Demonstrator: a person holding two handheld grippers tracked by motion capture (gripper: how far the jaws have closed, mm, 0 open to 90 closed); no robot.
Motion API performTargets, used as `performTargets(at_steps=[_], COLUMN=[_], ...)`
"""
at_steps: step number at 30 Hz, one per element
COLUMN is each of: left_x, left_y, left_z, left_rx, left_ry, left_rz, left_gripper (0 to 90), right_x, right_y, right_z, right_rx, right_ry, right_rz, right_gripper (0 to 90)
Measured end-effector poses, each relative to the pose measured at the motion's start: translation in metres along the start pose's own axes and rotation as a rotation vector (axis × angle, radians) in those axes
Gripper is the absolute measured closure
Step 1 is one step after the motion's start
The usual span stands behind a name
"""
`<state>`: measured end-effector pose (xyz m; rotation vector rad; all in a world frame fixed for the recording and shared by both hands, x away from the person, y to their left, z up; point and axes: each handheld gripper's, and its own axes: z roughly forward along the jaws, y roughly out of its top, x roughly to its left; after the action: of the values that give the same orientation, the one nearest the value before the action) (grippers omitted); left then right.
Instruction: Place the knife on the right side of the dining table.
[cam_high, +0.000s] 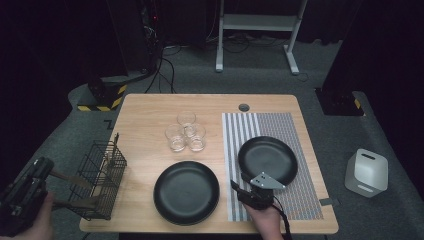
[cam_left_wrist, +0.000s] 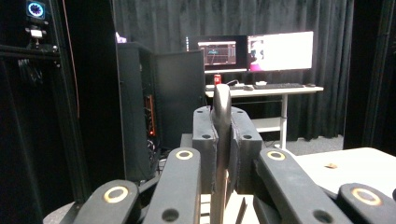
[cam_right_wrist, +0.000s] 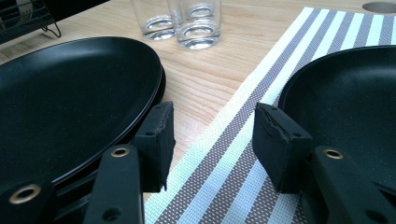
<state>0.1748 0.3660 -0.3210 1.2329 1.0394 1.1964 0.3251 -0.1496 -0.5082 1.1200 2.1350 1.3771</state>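
At the far left of the high view, the left gripper (cam_high: 22, 197) is held off the table's left edge, beside the black wire cutlery basket (cam_high: 102, 180) that stands at the table's front-left corner. In the left gripper view its jaws are closed tight on a slim utensil handle (cam_left_wrist: 221, 105), clamped upright between the pads; whether it is a knife, fork or spoon cannot be told, since the working end is hidden. Wooden-handled utensils (cam_high: 75, 179) are seen sticking out of the basket toward that hand. The step in hand is judged to be table setting: one piece of cutlery has been taken up and is to be carried to a place setting.

Further right, a black plate (cam_high: 186, 192) lies on the bare wood near the front edge, with three clear glasses (cam_high: 186, 132) clustered behind it. Then comes the striped placemat (cam_high: 240, 130), bearing a second black plate (cam_high: 267, 160). The right gripper (cam_high: 236, 186) rests low at the mat's front-left part, its jaws parted with nothing between them, the mat's stripes showing in the gap.

The next move is judged to call for carrying the utensil rightward over the basket's rim. Open wood is available left of the near plate and in the strip between the two plates, though that strip is occupied by the right gripper. The glasses stand well clear of a path kept along the front edge.
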Motion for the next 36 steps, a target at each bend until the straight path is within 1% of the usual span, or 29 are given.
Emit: performTargets(at_steps=[2,5,10,14,19,27,32,36], left_x=[-0.001,-0.002,-0.002,-0.004,-0.007,-0.011,-0.014,-0.018], left_y=[0.001,0.003,0.003,0.004,0.007,0.011,0.014,0.017], left_z=[0.0,0.0,0.001,0.003,0.006,0.014,0.019,0.022], left_rx=[-0.002,-0.004,-0.012,-0.017,-0.023,-0.029,-0.034,-0.045], left_ry=[-0.006,-0.005,-0.008,-0.013,-0.019,-0.031,-0.044,-0.049], left_rz=[-0.003,-0.001,-0.012,-0.012,-0.004,-0.005,-0.021,-0.012], left_gripper=[83.1,83.2,83.2,83.2,83.2,83.2,83.2,83.2], right_x=[0.0,0.001,0.003,0.004,0.003,0.004,0.004,0.005], right_y=[0.0,0.0,0.0,0.0,-0.001,-0.001,-0.001,0.001], right_z=[0.0,0.001,0.003,0.003,0.002,0.0,0.0,-0.001], right_rx=[-0.003,0.0,0.003,0.003,0.0,-0.01,-0.019,-0.029], right_ry=[0.001,0.003,0.002,0.0,0.002,0.002,0.007,0.013], right_rz=[-0.002,-0.006,-0.014,-0.015,-0.021,-0.023,-0.025,-0.031], right_gripper=[49.3,49.4,49.4,49.4,50.1,50.7,53.8,53.8])
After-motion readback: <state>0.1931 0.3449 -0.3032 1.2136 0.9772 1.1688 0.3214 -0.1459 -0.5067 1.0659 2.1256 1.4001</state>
